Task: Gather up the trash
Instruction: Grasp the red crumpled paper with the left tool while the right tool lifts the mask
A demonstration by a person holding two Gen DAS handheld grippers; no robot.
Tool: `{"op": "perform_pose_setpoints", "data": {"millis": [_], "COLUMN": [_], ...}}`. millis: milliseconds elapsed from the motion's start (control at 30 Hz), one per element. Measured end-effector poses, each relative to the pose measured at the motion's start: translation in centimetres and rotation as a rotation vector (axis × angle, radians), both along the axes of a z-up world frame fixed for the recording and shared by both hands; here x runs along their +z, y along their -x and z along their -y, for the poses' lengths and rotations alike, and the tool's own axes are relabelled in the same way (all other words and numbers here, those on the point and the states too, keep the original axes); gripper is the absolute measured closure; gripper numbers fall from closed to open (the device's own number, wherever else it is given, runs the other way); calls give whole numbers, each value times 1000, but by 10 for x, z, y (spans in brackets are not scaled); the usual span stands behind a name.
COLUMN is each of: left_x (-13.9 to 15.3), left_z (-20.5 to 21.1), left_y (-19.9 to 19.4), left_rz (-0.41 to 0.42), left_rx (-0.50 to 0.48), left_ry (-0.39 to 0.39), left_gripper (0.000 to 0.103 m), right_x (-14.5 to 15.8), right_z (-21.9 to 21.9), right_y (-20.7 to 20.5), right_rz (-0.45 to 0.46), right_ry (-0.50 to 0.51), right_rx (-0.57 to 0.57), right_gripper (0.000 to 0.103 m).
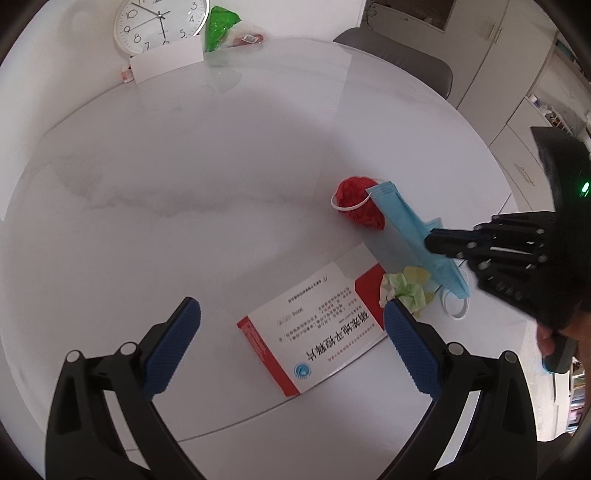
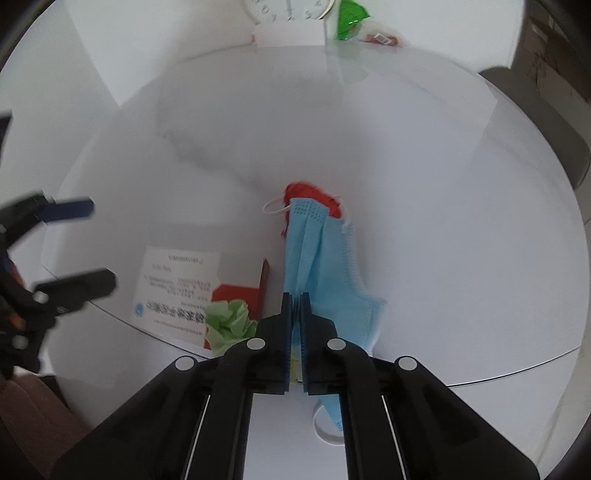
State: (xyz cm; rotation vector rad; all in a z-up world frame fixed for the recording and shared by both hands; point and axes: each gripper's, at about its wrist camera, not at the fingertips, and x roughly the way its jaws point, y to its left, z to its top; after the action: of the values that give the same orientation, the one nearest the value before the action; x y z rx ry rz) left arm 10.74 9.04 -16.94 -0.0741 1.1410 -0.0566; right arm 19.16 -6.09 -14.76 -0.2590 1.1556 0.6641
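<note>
I am holding the right gripper (image 2: 294, 306) clamped on the blue face mask (image 2: 321, 254), its two pads pressed together with the pleated fabric pinched between them near the mask's near end. The mask is stretching away from me toward the far side, its far end lying over a crumpled red paper ball (image 2: 314, 194), with a white ear loop (image 2: 275, 206) curling out to the left of that ball. Seen from the left wrist, the mask (image 1: 410, 236) is hanging tilted above the white round surface (image 1: 184, 184) while the right gripper (image 1: 430, 242) is biting its edge from the right. I am keeping the left gripper (image 1: 291, 332) wide open with nothing between its blue pads (image 1: 173, 343), hovering over a red and white medicine box (image 1: 314, 325) lying flat on the surface. A crumpled green paper wad (image 1: 406, 288) is sitting on the box's right end, just beside the mask's lower corner. At the far edge, a wall clock (image 1: 159, 22) and a green wrapper (image 1: 219, 26) are standing.
</note>
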Motion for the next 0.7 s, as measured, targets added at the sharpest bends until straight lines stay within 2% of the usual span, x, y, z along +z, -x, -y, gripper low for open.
{"op": "perform_pose_setpoints", "data": {"millis": [200, 400, 500, 700], "left_x": [-2, -8, -14, -41], "left_z": [13, 27, 35, 58], "left_y": [-21, -54, -79, -126], "left_rz": [20, 27, 18, -74], "left_rx": [-75, -137, -164, -194], "left_ry": [-19, -14, 0, 74], "left_gripper": [8, 8, 15, 32], "right_x": [18, 35, 45, 60], "right_z": [27, 47, 60, 93], "right_y": [-18, -36, -43, -43], "right_rz": [-44, -53, -30, 6], "right_ry": [-135, -227, -247, -264], "right_rx": [-81, -147, -182, -264], "right_gripper": [100, 100, 100, 100]}}
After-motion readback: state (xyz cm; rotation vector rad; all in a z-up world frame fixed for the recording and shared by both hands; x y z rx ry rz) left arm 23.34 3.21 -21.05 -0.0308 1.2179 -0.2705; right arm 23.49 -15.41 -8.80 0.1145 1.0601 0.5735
